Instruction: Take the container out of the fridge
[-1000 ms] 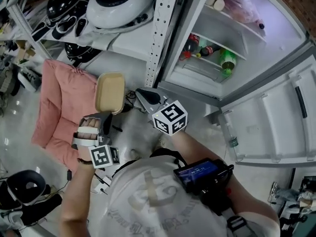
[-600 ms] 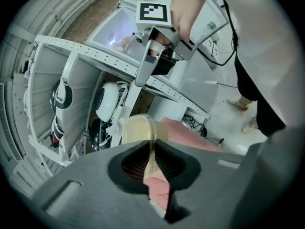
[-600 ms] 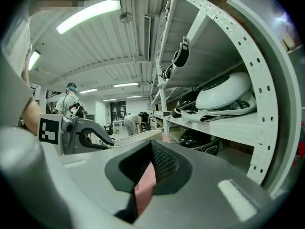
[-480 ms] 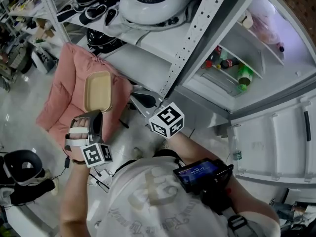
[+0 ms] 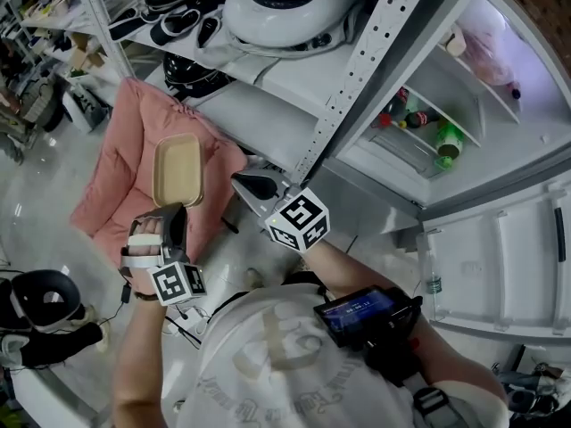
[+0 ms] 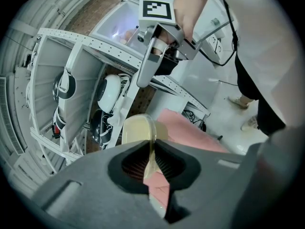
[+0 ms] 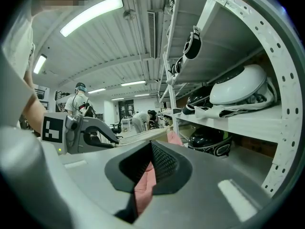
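Note:
A shallow tan container [image 5: 177, 169] with rounded corners hangs in the air over a pink cushion [image 5: 111, 181], well left of the open fridge [image 5: 419, 78]. My left gripper [image 5: 175, 210] is shut on its near rim. In the left gripper view that thin rim [image 6: 151, 149] runs between the closed jaws and the container [image 6: 137, 129] stands beyond them. My right gripper [image 5: 248, 185] is shut with nothing in it, just right of the container; in the right gripper view its jaws meet [image 7: 150, 163] and the container [image 7: 143, 136] shows edge-on.
A perforated white shelf post [image 5: 357, 69] stands between the container and the fridge. The rack holds a white domed device [image 5: 290, 3] and dark helmets [image 5: 192, 78]. Bottles [image 5: 451, 141] sit on a fridge shelf. The fridge door [image 5: 508, 266] swings open at the right.
The left gripper and the container have moved left, away from the fridge, and now hang over the pink cushion. The right gripper stayed shut beside them.

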